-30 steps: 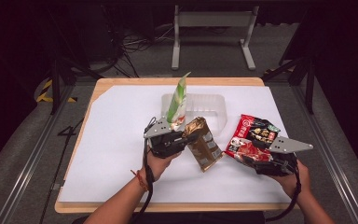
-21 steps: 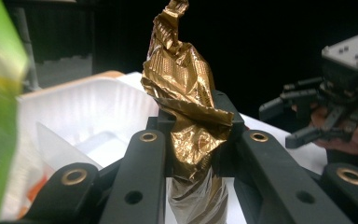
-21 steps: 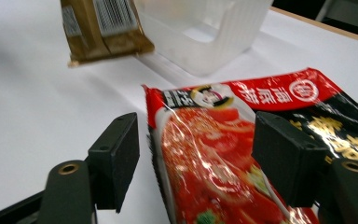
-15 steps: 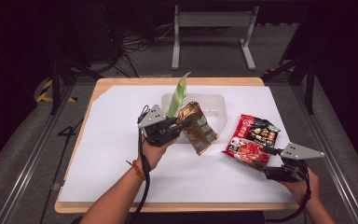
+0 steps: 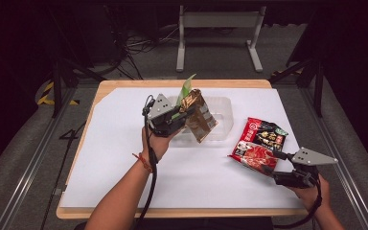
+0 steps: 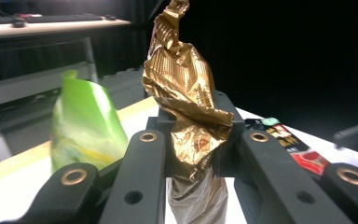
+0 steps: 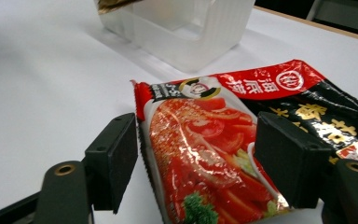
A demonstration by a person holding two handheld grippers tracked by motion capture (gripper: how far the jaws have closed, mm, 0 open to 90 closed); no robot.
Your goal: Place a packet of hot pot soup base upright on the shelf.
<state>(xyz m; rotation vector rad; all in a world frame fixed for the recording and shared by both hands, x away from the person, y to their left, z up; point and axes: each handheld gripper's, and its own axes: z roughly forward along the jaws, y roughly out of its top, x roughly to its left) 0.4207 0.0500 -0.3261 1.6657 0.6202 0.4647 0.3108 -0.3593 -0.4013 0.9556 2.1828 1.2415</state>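
- Left hand-held gripper: jaws clamped on the gold foil pouch, held in the air over the far-middle of the tabletop, just above the clear plastic tray.
- Gold pouch looks light, crinkly and soft; in the left gripper view the foil is crushed between the jaws. My read: the grip is secure, but the pouch will flop and swing.
- Green packet stands tilted, right behind the gripper, by the tray's left end.
- Red noodle packet lies flat near the right edge, with its far end just beside the tray. Glossy film, probably slippery, contents brittle; best taken by the near seam edge.
- Right hand-held gripper: jaws open, either side of the packet's near end, not squeezing.
- Versus earlier: the gold pouch has lifted and moved toward the tray; the right gripper has backed off and reset; the red packet is unmoved.
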